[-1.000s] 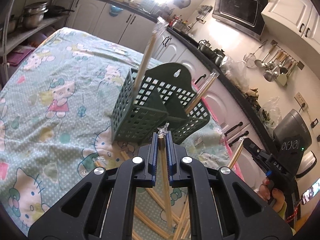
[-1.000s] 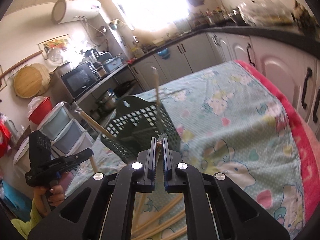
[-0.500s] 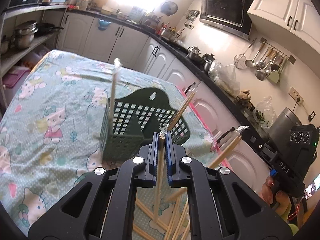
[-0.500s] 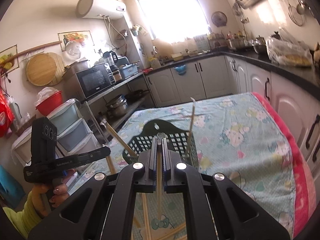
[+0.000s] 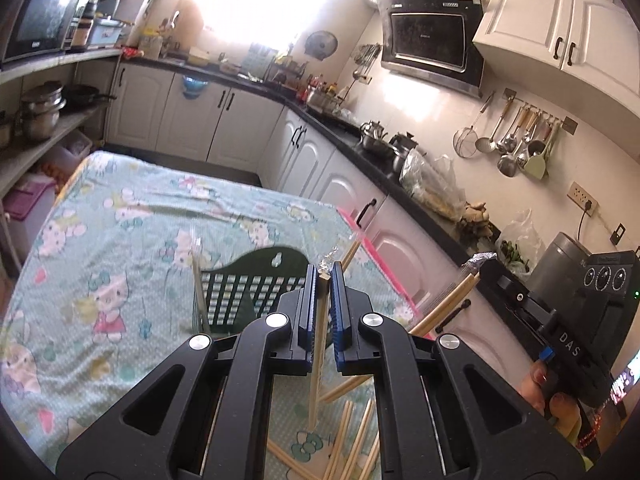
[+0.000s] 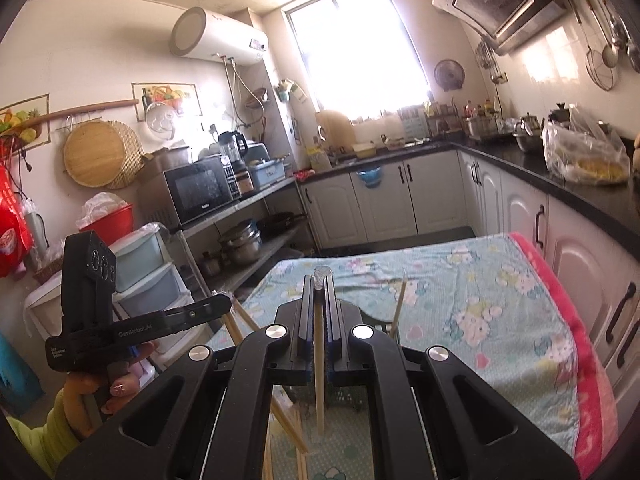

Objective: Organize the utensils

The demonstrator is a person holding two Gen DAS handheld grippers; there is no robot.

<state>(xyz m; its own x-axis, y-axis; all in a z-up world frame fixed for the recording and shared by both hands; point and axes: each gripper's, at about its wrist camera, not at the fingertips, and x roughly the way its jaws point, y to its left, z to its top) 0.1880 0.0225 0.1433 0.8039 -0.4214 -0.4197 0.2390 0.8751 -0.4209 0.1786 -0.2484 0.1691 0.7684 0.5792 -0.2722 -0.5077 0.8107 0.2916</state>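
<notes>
My left gripper [image 5: 322, 274] is shut on a wrapped wooden chopstick pair [image 5: 318, 360] that hangs down, clear of the table. Behind it sits the dark green mesh basket [image 5: 248, 292] with one chopstick [image 5: 198, 280] standing in it. My right gripper [image 6: 319, 280] is shut on another wrapped chopstick pair [image 6: 319, 368], also hanging. Each gripper shows in the other's view: the right gripper [image 5: 490, 272] with its sticks, the left gripper [image 6: 218, 304] likewise. In the right wrist view the basket [image 6: 346, 396] is mostly hidden behind my fingers.
Several loose chopsticks [image 5: 352, 440] lie on the cartoon-cat tablecloth [image 5: 120, 248] below the grippers. White cabinets [image 5: 404, 248] run close along the table's pink edge. Shelves with pots [image 6: 240, 244] stand on the other side.
Both grippers have risen with their chopsticks still clamped. The basket and table have dropped lower in both views, and the basket looks smaller.
</notes>
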